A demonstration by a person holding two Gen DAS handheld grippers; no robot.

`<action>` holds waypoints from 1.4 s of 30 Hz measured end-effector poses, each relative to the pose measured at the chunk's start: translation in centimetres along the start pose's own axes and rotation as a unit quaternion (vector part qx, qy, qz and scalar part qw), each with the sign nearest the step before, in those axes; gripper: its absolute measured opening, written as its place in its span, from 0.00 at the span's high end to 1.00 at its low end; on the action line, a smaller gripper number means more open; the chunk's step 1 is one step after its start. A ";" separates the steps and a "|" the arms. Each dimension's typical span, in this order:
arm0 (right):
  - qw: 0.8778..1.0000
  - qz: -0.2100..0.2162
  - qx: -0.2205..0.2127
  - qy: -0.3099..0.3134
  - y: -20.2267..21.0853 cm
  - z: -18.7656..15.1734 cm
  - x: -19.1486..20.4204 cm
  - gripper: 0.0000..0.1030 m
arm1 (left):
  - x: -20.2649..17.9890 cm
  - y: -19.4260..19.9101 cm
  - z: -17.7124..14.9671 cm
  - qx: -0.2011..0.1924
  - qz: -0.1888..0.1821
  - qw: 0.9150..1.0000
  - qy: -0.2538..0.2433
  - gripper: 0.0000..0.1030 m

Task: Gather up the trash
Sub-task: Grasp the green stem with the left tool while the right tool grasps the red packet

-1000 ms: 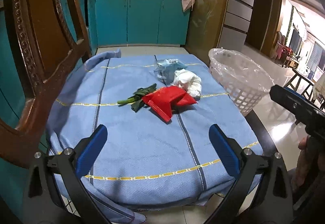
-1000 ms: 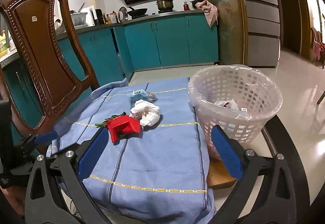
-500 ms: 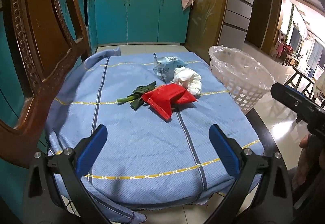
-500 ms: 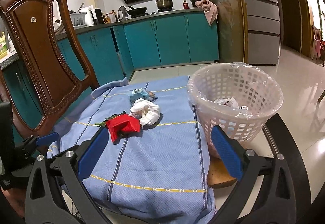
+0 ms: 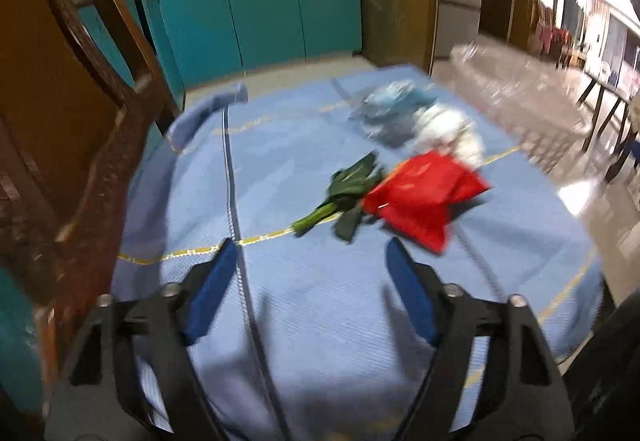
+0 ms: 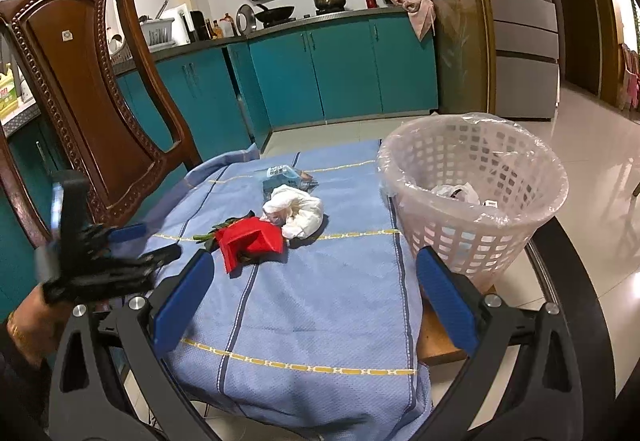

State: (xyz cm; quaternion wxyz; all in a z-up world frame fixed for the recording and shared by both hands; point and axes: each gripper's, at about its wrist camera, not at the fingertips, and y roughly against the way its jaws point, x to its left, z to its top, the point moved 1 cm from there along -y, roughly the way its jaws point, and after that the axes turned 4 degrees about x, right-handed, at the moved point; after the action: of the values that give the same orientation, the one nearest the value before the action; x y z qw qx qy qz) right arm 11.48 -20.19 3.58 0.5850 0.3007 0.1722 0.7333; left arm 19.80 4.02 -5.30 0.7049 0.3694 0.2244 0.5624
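Closing my left gripper [image 5: 310, 289] on the way in, jaws narrowing but apart, nothing between them, only blue tablecloth [image 5: 320, 321] under the pads. Left view is smeared, so fine detail there is unreliable.

Landmark: the white lined basket [image 6: 476, 197] at the right edge of the table.
- Red wrapper [image 6: 250, 243]: left of the basket, mid-cloth, lying against the green leafy scrap [image 5: 340, 193], which sticks out on its far-from-basket side.
- White crumpled wad [image 6: 296, 211]: between the red wrapper and the basket, touching the wrapper.
- Blue-and-clear packet [image 6: 286, 175]: just behind the wad, farther from me.
- Basket already has some white scraps in it.

My right gripper [image 6: 312, 305] hangs open and empty, low over the near cloth, basket just off its right finger.

Step in hand, as I read it: left gripper going for the green scrap or red wrapper, whichever is nearest. How to do it well:
- Don't pinch early; jaws are closing short of the target. Keep enough gap to straddle the piece.
- Come down steep so pads bracket the item, not the cloth; the cloth is loose and will bunch.
- Take one piece only; wrapper and scrap overlap, so grab the free end.
- Carved wooden chair [image 6: 80, 81] sits close on my left side; keep clear.
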 end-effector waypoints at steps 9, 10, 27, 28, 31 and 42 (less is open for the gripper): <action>1.000 0.002 0.006 0.008 -0.6 -0.1 0.4 0.04 | 0.1 -4.2 1.5 0.027 -0.033 0.999 -0.029 0.56; 1.000 0.002 0.007 0.009 -0.7 -0.1 0.5 0.04 | 0.1 -4.4 1.5 0.030 -0.040 0.998 -0.028 0.61; 1.000 0.002 0.018 0.018 -1.4 -0.1 0.9 0.04 | 1.1 -0.5 1.6 -0.006 -0.059 0.998 0.016 0.94; 0.999 0.003 0.023 0.023 -1.8 -0.1 1.1 0.04 | 1.2 0.3 1.6 -0.015 -0.058 0.998 0.025 0.94; 0.997 0.016 0.049 0.049 -3.9 0.4 2.7 0.04 | 1.5 3.7 1.8 -0.056 -0.048 0.996 0.059 0.94; 0.983 0.066 0.170 0.003 -15.4 2.0 4.4 0.34 | -0.1 12.9 -1.4 -0.205 0.052 0.971 0.115 0.95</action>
State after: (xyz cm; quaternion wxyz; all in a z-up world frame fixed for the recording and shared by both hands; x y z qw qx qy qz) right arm 23.81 -12.21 -3.14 0.4754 0.4047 0.2761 0.7308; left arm 10.65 5.49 3.82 0.7046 0.1614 0.1642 0.6712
